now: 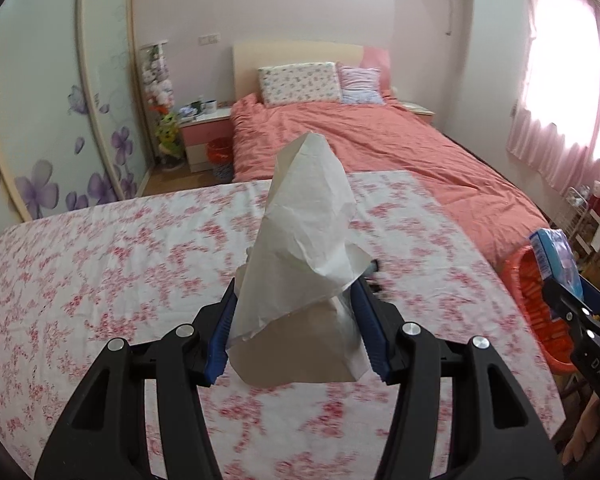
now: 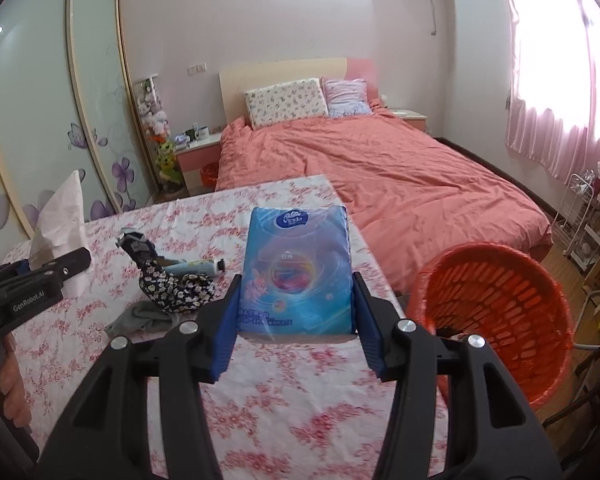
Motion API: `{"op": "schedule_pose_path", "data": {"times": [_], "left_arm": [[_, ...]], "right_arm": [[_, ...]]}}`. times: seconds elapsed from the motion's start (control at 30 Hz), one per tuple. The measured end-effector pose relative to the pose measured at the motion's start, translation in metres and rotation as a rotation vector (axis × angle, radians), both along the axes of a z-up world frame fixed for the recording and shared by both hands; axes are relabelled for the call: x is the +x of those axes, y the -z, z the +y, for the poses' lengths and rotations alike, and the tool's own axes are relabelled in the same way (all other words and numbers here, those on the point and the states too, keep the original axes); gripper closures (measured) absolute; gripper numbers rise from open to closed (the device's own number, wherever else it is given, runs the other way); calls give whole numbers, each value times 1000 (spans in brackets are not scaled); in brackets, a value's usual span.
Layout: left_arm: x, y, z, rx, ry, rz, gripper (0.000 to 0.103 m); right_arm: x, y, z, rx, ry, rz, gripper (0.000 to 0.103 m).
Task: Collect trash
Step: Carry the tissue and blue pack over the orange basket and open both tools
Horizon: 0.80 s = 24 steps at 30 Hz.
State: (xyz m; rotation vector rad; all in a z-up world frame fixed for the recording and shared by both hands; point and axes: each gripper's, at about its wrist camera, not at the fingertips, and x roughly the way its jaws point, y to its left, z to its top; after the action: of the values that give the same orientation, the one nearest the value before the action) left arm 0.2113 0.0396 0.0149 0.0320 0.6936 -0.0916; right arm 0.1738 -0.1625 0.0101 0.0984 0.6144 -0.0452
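Observation:
My left gripper is shut on a crumpled white tissue and holds it upright above the floral tablecloth. It also shows in the right wrist view, far left. My right gripper is shut on a blue Vinda tissue pack, held above the table's right side. The pack also shows in the left wrist view. An orange trash basket stands just right of the table, tilted toward me; it also appears in the left wrist view.
On the table lie a dark floral cloth pouch, a small tube and a grey rag. Behind the table is a bed with a coral cover. A wire rack stands at right, wardrobe doors at left.

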Motion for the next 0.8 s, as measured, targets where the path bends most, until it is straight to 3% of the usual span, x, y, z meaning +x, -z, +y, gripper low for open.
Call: {"op": "schedule_pose_path", "data": {"times": [0.4, 0.8], "left_arm": [[-19, -10, -86, -15, 207, -29, 48], [-17, 5, -170, -29, 381, 4, 48]], "right_arm": [[-35, -13, -71, 17, 121, -52, 52], [-57, -2, -154, 56, 273, -61, 52]]}}
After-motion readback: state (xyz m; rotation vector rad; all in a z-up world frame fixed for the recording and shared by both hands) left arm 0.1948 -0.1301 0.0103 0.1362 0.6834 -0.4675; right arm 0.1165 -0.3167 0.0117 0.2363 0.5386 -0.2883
